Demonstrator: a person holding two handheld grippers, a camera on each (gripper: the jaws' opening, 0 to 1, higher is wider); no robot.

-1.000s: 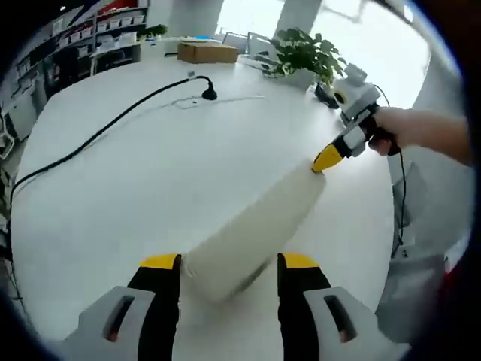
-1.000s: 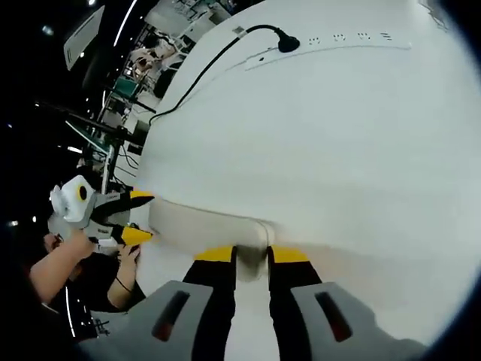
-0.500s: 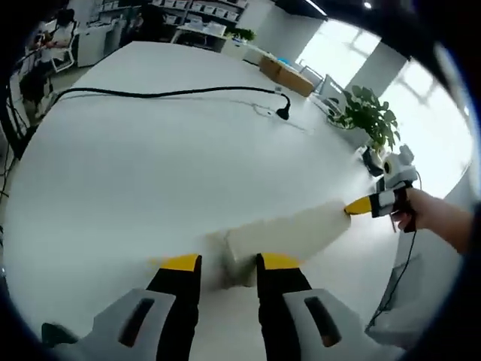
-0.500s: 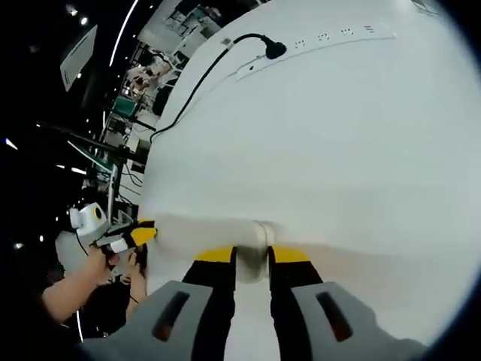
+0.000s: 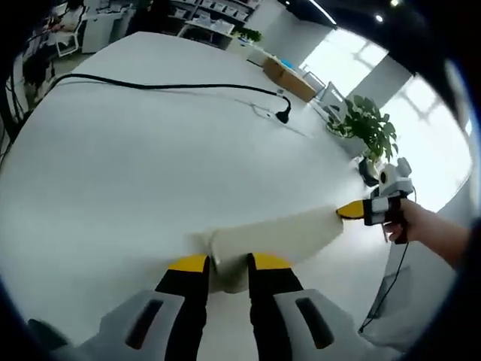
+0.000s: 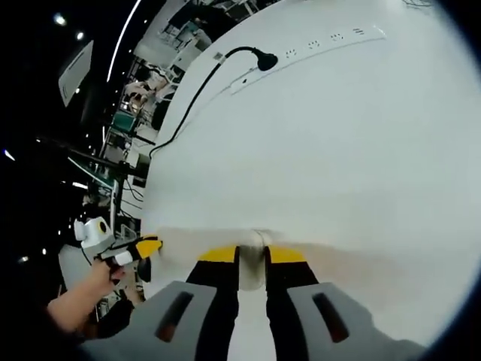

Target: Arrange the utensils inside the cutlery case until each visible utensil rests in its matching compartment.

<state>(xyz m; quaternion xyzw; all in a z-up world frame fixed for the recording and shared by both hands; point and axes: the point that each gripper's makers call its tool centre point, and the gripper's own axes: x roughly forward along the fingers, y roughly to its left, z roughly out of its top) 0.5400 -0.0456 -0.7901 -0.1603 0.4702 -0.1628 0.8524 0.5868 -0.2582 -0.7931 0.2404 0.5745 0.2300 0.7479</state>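
Note:
A long cream cutlery case [image 5: 274,237] lies closed on the white table [image 5: 135,165], and I see only its outside. My left gripper [image 5: 228,263] is shut on its near end. At the far end, the yellow tip of my right gripper [image 5: 353,210] meets the case, held by a person's hand [image 5: 409,224]. In the right gripper view, my right gripper [image 6: 252,256] is shut on the case's end [image 6: 252,244], which stretches away to the left [image 6: 199,241]. The left gripper [image 6: 143,247] shows at that far end.
A black cable with a plug [image 5: 284,115] runs across the table toward a white power strip [image 6: 316,41]. A cardboard box [image 5: 289,77] and a potted plant [image 5: 368,124] stand at the table's far side. Shelves and desks lie beyond the edge.
My left gripper's jaws stood wide apart around the case's end a second ago and have since shut on it. Both views have tilted. The right gripper keeps its hold.

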